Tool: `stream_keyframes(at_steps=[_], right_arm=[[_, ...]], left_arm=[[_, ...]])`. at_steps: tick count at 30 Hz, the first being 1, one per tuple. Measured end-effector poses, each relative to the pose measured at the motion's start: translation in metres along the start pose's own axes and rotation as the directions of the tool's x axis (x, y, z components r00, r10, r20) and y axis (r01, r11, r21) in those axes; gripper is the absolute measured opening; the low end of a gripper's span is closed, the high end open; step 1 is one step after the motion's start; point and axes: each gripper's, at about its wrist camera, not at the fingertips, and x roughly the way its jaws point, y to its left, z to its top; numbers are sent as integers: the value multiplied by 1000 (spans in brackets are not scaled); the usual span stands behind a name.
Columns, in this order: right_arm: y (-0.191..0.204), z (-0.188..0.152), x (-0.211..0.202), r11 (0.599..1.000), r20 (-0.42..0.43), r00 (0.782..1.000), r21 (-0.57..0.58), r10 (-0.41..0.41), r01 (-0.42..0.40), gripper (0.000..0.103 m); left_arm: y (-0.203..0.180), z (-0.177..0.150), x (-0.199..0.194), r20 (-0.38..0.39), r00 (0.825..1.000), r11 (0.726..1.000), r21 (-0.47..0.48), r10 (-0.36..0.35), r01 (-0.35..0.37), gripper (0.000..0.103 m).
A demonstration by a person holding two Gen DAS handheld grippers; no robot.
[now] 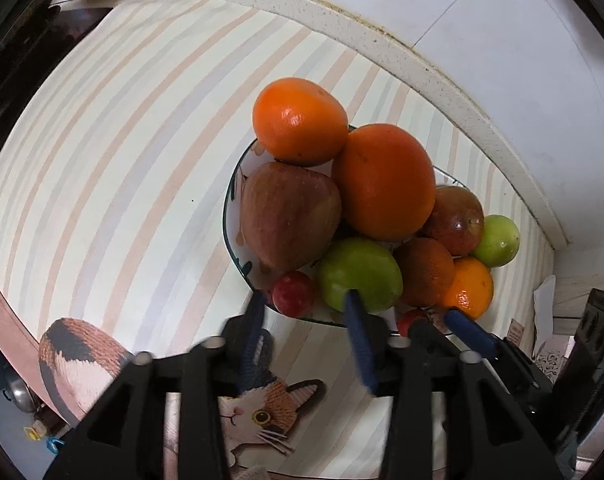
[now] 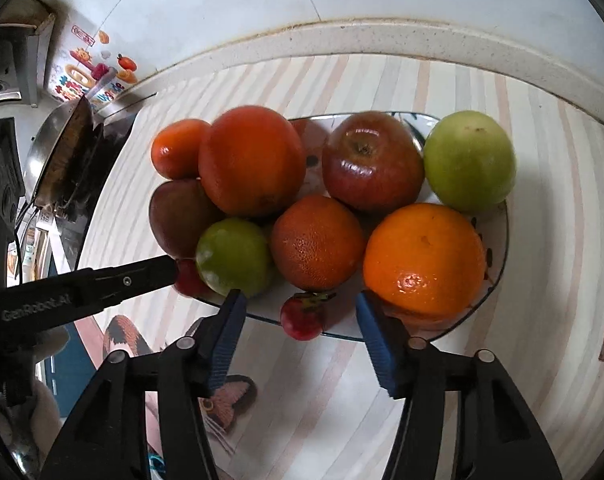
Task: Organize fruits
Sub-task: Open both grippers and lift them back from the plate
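Note:
A white plate (image 2: 498, 256) holds a heap of fruit: oranges (image 2: 424, 258), red apples (image 2: 372, 162), green apples (image 2: 470, 160) and small red fruits (image 2: 302, 318). My right gripper (image 2: 299, 310) is open, its blue pads either side of a small red fruit at the plate's near rim. My left gripper (image 1: 306, 304) is open at the plate's near edge (image 1: 229, 236), with another small red fruit (image 1: 293, 294) between its fingers and a green apple (image 1: 360, 276) just beyond. The left gripper's arm shows in the right wrist view (image 2: 101, 284), and the right gripper's blue finger (image 1: 468, 332) shows in the left wrist view.
The plate stands on a striped mat (image 1: 121, 160) on a counter with a raised pale rim (image 1: 382, 40) against a white wall. A cat-shaped mat (image 1: 261, 412) lies near me. A pan (image 2: 57, 152) and a stickered box (image 2: 89, 76) stand at the left.

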Motion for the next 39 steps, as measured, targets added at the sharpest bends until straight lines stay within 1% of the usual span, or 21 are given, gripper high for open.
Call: stream_keyframes(at_steps=[1, 2, 3, 4, 6, 8, 14, 20, 24, 30, 32, 36, 39], right_arm=[[0, 0, -4, 1000, 5, 1000, 1, 2, -2, 70], [0, 0, -9, 1000, 5, 1000, 0, -9, 9, 79], [1, -1, -13, 1000, 7, 1000, 0, -21, 21, 84], [1, -1, -19, 999, 15, 999, -3, -38, 38, 92], [3, -2, -31, 996, 33, 995, -23, -89, 90, 93], [3, -3, -43, 990, 44, 990, -38, -137, 139, 95], [3, -9, -76, 972, 84, 972, -57, -222, 227, 98], [0, -18, -100, 966, 119, 961, -34, -251, 257, 98], [2, -23, -117, 964, 146, 955, -21, -258, 263, 98], [10, -38, -158, 965, 196, 947, -16, -255, 263, 98], [15, -47, -179, 965, 220, 943, -20, -250, 260, 98], [27, -68, -220, 966, 267, 933, -28, -240, 256, 98], [37, -83, -247, 966, 300, 925, -42, -232, 255, 98]], left_arm=[[1, -1, -2, 4, 1000, 1000, 0, 4, -4, 64], [1, -2, -5, 9, 1000, 1000, 2, 11, -11, 78], [2, -5, -7, 16, 1000, 1000, 5, 20, -20, 83], [2, -8, -11, 26, 999, 999, 12, 35, -36, 85], [1, -16, -17, 42, 997, 997, 31, 67, -69, 86], [1, -26, -24, 58, 994, 994, 43, 93, -96, 94], [-3, -47, -42, 105, 984, 986, 65, 147, -155, 95], [-13, -55, -57, 142, 976, 980, 87, 165, -179, 95], [-21, -63, -73, 177, 971, 978, 104, 161, -181, 95], [-36, -89, -116, 269, 945, 966, 123, 188, -227, 95], [-40, -98, -131, 294, 939, 967, 122, 181, -225, 95], [-49, -122, -170, 369, 912, 963, 128, 177, -239, 95], [-53, -139, -196, 407, 900, 966, 129, 153, -223, 95]])
